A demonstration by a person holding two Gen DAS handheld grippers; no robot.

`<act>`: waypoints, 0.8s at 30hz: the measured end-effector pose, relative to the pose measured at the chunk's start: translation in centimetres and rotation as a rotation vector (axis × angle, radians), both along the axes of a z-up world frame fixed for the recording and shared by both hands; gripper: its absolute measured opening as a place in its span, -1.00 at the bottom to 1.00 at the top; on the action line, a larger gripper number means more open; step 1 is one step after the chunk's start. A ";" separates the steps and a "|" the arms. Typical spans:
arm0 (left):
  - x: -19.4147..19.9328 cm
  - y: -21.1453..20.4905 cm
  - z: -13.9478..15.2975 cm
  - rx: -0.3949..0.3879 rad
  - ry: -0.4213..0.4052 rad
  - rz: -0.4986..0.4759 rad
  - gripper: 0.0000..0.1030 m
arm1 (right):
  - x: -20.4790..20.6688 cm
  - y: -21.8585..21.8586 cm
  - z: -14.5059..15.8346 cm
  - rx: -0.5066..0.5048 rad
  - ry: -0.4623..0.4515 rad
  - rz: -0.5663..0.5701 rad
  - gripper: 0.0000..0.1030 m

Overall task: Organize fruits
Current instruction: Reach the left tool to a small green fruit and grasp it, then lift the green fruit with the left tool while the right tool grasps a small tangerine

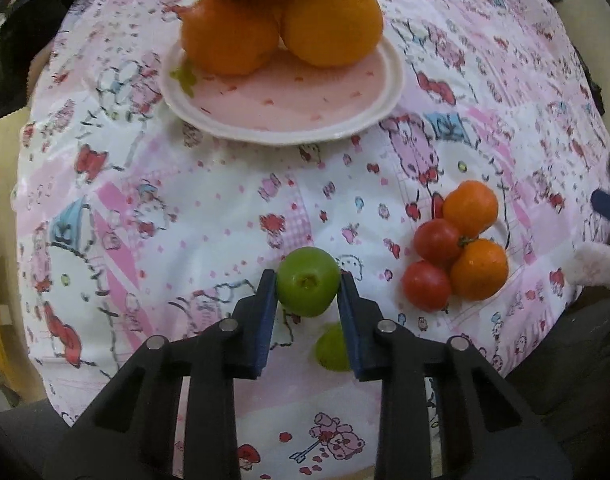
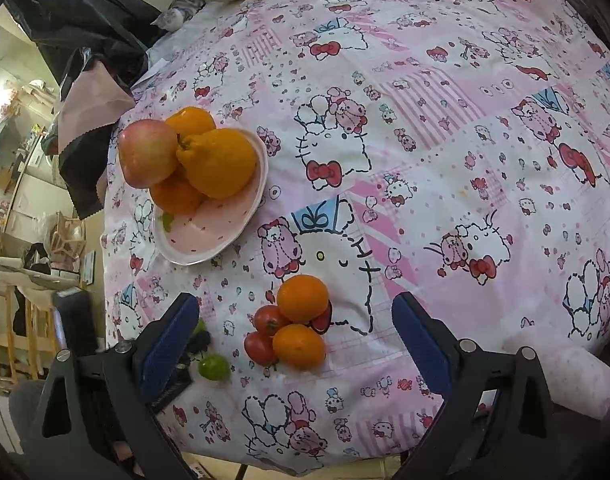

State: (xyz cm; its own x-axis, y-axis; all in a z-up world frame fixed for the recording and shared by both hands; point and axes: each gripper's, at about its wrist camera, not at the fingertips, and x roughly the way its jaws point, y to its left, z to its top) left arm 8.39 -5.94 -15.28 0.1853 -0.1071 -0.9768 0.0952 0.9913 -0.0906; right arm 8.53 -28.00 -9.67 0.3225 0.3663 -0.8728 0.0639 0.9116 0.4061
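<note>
The left tool (image 1: pixel 307 280) is clenched on a small green fruit (image 1: pixel 308 281), its blue pads pressing the fruit's two sides, stem dimple facing the camera. The tool points steeply down at the pink cartoon-print surface (image 1: pixel 209 208), near its front edge; whether the fruit rests on the cloth or hangs just clear of it I cannot tell. A second green fruit (image 1: pixel 332 348) lies on the cloth just behind the right-hand pad, nearer the front edge still.

What the coming move turns on, I judge, is the pink plate (image 1: pixel 289 120): it sits straight ahead of the left tool, toward the far side of the surface, well apart from the held fruit, with bare cloth between them. The plate's far half is heaped with large oranges (image 1: pixel 333 20); from the right wrist view an apple (image 2: pixel 149 152) tops the pile on the side toward the surface's left edge. The plate's near half is free, so a small round fruit could go there, though it may roll.

Off to the right of the held fruit is a tight cluster of two small oranges (image 1: pixel 471 208) and two tomatoes (image 1: pixel 437 240), not in the straight path.

The right tool (image 2: pixel 295 320) hangs released, jaws wide, above that cluster, touching nothing.
</note>
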 end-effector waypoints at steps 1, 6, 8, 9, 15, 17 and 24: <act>0.0 0.4 0.5 -0.003 -0.012 0.013 -0.48 | 0.0 0.0 -0.2 0.003 0.008 0.004 0.93; -0.2 2.4 2.4 -0.013 -0.058 0.065 -0.48 | 0.0 0.3 -1.8 0.007 0.093 0.028 0.72; -0.4 3.3 3.3 -0.027 -0.077 0.083 -0.49 | 0.0 0.7 -3.0 0.018 0.156 0.055 0.24; -0.5 3.7 3.7 -0.034 -0.083 0.089 -0.49 | 0.0 0.9 -3.6 0.029 0.181 0.063 0.17; -0.6 4.6 4.5 -0.049 -0.107 0.116 -0.49 | 0.1 2.2 -6.2 0.006 0.281 0.102 0.07; -0.3 4.5 4.6 -0.051 -0.110 0.122 -0.48 | 0.0 2.7 -6.7 -0.016 0.296 0.110 0.07; -0.1 4.8 5.0 -0.057 -0.123 0.137 -0.48 | -0.1 4.3 -7.9 -0.051 0.317 0.165 0.01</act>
